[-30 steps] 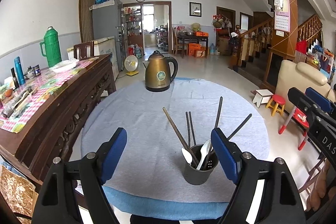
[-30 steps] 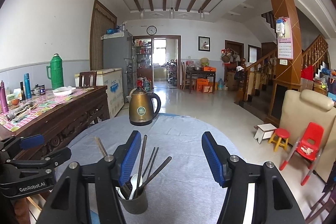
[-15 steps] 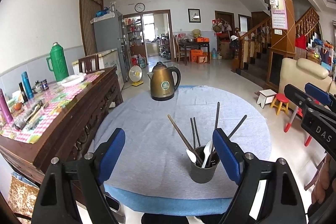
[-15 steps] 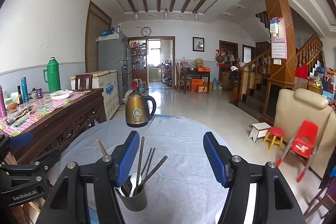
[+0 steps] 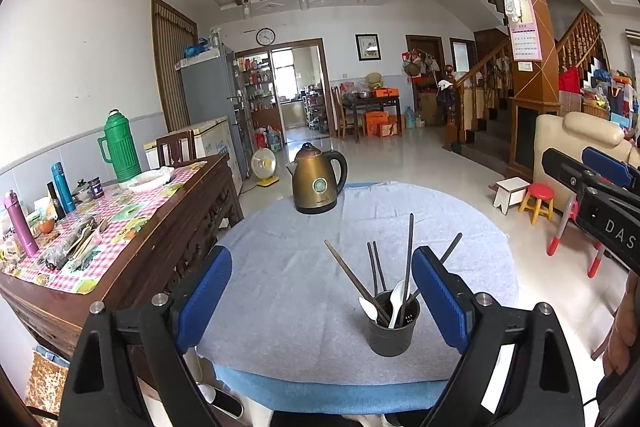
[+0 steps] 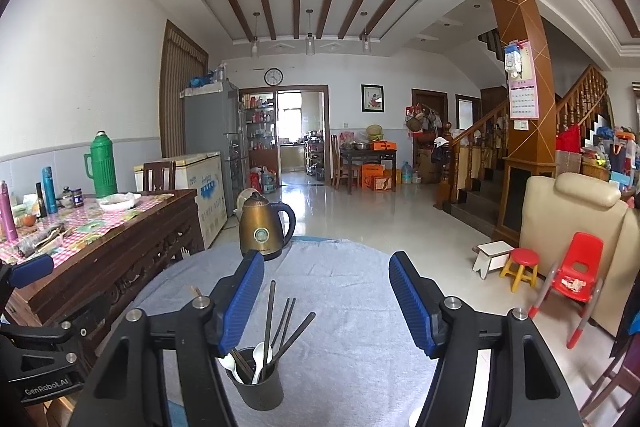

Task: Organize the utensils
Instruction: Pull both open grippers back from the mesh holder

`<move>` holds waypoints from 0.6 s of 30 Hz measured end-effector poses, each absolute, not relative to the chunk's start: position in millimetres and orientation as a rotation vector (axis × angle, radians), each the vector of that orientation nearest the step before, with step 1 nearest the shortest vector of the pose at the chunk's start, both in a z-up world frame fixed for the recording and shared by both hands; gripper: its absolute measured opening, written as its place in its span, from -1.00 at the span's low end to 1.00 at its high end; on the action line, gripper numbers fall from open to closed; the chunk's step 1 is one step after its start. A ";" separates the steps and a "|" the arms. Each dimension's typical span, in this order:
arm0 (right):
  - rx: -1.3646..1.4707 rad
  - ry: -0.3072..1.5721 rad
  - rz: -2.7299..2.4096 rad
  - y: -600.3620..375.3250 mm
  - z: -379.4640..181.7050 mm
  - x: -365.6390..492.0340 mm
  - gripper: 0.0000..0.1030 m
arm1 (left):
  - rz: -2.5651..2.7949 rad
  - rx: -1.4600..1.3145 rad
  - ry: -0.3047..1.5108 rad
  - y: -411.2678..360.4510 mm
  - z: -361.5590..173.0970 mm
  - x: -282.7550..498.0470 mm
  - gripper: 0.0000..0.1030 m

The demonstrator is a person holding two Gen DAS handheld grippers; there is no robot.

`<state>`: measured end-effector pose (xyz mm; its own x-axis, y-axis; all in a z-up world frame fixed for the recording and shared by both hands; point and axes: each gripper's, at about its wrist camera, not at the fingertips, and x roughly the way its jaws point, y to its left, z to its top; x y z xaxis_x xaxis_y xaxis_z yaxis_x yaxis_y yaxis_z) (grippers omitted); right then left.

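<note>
One dark utensil cup (image 5: 393, 325) holds two white spoons (image 5: 396, 303) and about six chopsticks (image 5: 408, 259); one kettle (image 5: 316, 179) stands behind it.

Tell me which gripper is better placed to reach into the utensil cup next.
Left, probably. In its wrist view the utensil cup stands between the open fingers of the left gripper. The right gripper, also open, has the cup low and left, behind its left finger.

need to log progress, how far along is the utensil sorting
Looks done or nearly so: the chopsticks and two white spoons all stand in the dark holder on the grey cloth. In hand: nothing; the left gripper and right gripper are both open and empty, held above the table. Left: no loose utensils show on the cloth; only the kettle stands there besides the holder.
</note>
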<state>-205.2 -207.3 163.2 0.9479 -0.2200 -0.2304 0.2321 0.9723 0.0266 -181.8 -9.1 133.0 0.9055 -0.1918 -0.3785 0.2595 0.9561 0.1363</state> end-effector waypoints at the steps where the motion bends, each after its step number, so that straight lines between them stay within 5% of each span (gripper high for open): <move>1: 0.052 0.229 -0.232 -207.7 163.8 -205.3 0.34 | -0.235 0.186 0.372 -9.2 133.0 -181.6 0.78; 18: 0.017 0.254 -0.267 -215.4 163.9 -208.9 0.35 | -0.254 0.196 0.367 -28.2 135.0 -181.0 0.79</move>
